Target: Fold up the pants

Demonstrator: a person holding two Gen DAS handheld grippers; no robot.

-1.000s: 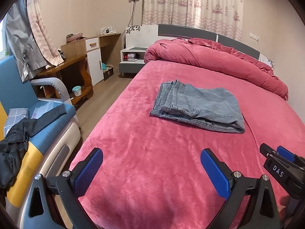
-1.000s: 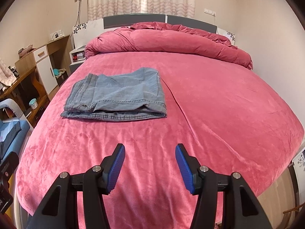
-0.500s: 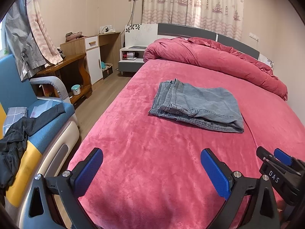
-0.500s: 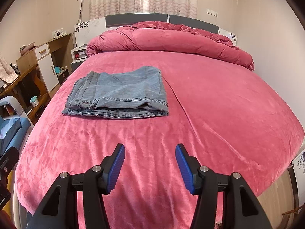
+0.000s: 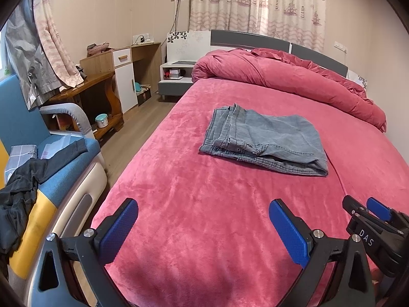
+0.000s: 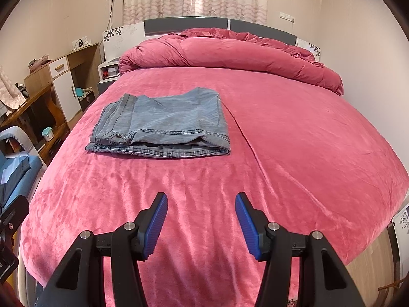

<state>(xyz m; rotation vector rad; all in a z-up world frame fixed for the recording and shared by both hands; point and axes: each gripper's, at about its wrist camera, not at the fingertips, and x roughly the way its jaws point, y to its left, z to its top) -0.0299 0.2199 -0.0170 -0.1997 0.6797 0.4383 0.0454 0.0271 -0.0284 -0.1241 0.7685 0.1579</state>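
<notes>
On the bed [image 6: 294, 140] the jeans [image 6: 163, 125] lie folded; the left gripper [image 5: 203, 226] and right gripper [image 6: 201, 221] hang open and empty, well apart from them.

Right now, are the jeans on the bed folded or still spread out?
Folded. The jeans lie as a compact rectangle on the pink bedspread, with stacked layers showing along the near edge, and both grippers are open and clear of them.

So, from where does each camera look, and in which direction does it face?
Left wrist: on the left gripper, jaws open, low at the bed's foot, facing the headboard; the right gripper shows at its right edge.
Right wrist: on the right gripper, jaws open, facing the same way; a dark part shows at its left edge.
Both share the folded jeans, the pink bed and the rolled duvet.
</notes>
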